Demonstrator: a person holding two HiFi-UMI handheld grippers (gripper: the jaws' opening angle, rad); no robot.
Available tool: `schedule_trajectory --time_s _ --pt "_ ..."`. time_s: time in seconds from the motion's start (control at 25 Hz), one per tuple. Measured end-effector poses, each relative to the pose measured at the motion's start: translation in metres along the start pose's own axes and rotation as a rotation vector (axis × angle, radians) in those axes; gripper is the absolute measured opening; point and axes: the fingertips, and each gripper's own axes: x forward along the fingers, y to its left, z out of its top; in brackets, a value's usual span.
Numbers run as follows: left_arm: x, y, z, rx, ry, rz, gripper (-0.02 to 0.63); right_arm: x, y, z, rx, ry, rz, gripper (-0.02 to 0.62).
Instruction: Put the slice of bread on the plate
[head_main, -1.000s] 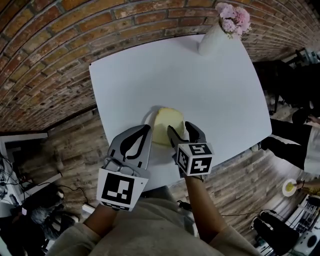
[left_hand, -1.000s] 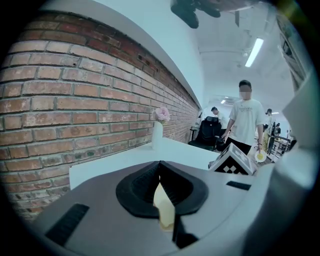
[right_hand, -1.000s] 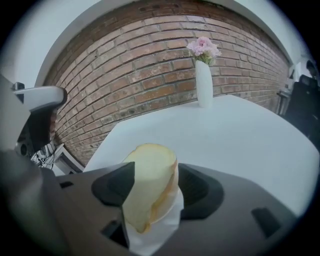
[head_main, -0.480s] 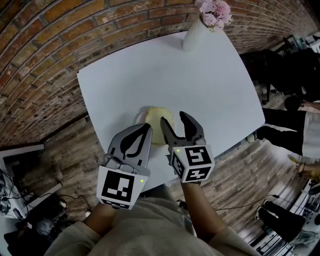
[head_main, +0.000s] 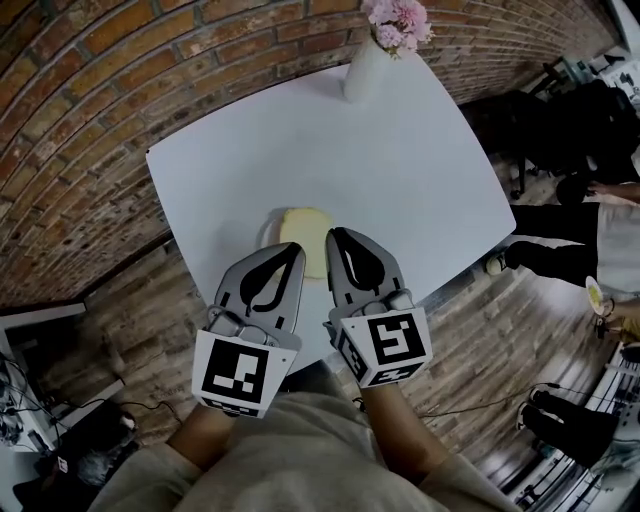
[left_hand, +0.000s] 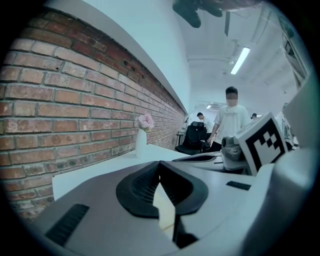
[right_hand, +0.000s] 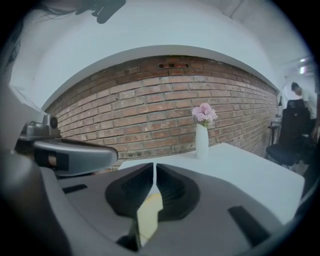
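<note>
A pale yellow slice of bread lies on a white plate near the front edge of the white table. Both grippers hang side by side above and in front of it, touching nothing. The jaws of my left gripper meet at the tips with nothing between them. My right gripper is closing, its jaws almost together and empty. In the left gripper view the bread shows below through the slit under the left gripper. The right gripper view shows the bread likewise beneath the right gripper.
A white vase with pink flowers stands at the table's far edge. A brick wall runs along the left. A black office chair and a person's legs are at the right. Another person stands beyond the table.
My right gripper has lifted off the bread with open jaws, then brought them together. The left gripper rose a little. The bread stays on the plate.
</note>
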Motion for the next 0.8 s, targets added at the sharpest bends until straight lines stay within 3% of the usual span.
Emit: schedule_trajectory --time_s 0.4,0.8 --pt "-0.044 -0.021 0.024 0.041 -0.077 0.011 0.011 -0.054 0.042 0.037 -0.109 -0.100 0.031 0.009" --pt "-0.085 -0.050 0.049 0.088 -0.134 0.008 0.011 -0.106 0.071 0.064 -0.153 -0.176 0.031 0.008"
